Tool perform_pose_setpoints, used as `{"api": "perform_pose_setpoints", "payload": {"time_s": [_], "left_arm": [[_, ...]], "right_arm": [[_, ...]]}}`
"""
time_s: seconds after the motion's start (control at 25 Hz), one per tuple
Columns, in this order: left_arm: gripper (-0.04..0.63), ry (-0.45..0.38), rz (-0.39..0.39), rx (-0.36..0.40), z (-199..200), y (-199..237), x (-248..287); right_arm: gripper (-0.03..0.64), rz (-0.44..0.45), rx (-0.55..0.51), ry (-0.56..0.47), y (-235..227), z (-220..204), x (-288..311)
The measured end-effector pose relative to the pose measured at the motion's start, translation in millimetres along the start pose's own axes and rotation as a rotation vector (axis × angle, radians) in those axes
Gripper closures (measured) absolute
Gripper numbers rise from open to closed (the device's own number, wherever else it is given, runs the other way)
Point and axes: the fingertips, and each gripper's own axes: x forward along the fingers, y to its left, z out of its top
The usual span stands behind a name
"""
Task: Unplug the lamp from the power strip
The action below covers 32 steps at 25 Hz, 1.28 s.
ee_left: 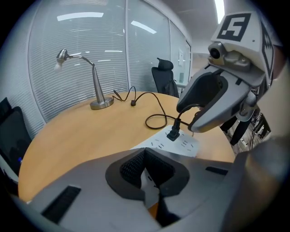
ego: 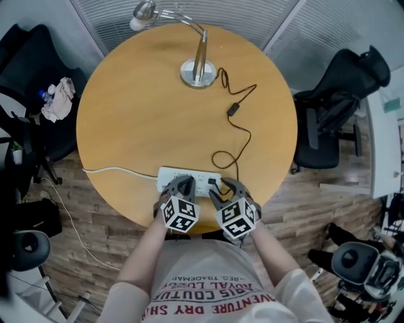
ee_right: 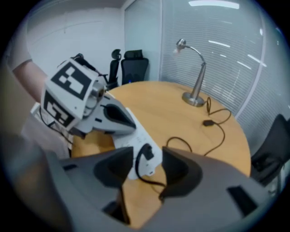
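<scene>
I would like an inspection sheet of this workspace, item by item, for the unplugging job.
Surface: round wooden table.
Job's things: lamp upright at the far edge; power strip at the near edge, black plug seated in it.
Clutter: nothing seen.
Grippers: left gripper shut, tips over the strip; right gripper open, plug between its jaws.
Cables: lamp cable loops to the plug; white cord leaves leftwards.
Surroundings: black office chairs, blinds.

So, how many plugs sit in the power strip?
1: a black plug near the power strip's right end, between the right gripper's open jaws. The left gripper covers part of the strip, so another may be hidden.
</scene>
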Motion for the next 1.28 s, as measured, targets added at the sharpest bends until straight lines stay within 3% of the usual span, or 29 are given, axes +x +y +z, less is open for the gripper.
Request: {"api": "perform_pose_setpoints", "payload": {"time_s": [0.24, 0.32, 0.52, 0.76, 1.28], "left_arm": [[0.568, 0.025, -0.054, -0.048, -0.2, 0.0, 0.5], [0.568, 0.029, -0.064, -0.058, 0.3, -0.2, 0.2], [0.568, 0.029, -0.064, -0.055, 0.6, -0.2, 0.8], [0.568, 0.032, -0.061, -0.053, -0.6, -0.2, 1.5], [0.568, 0.034, -0.041, -0.043, 0.5, -0.2, 3.1]], "right_arm": [[0.41, 0.042, -0.099, 0.084, -3.0, -4.5, 23.2], [0.45, 0.068, -0.147, 0.127, -2.8, -7.3, 28.8], [0.5, 0.14, -0.282, 0.217, 4.4, -15.1, 39.7], [0.514, 0.175, -0.376, 0.271, 6.2, -15.8, 41.5], [0.541, 0.156, -0.393, 0.276, 2.7, -15.4, 35.5]]}}
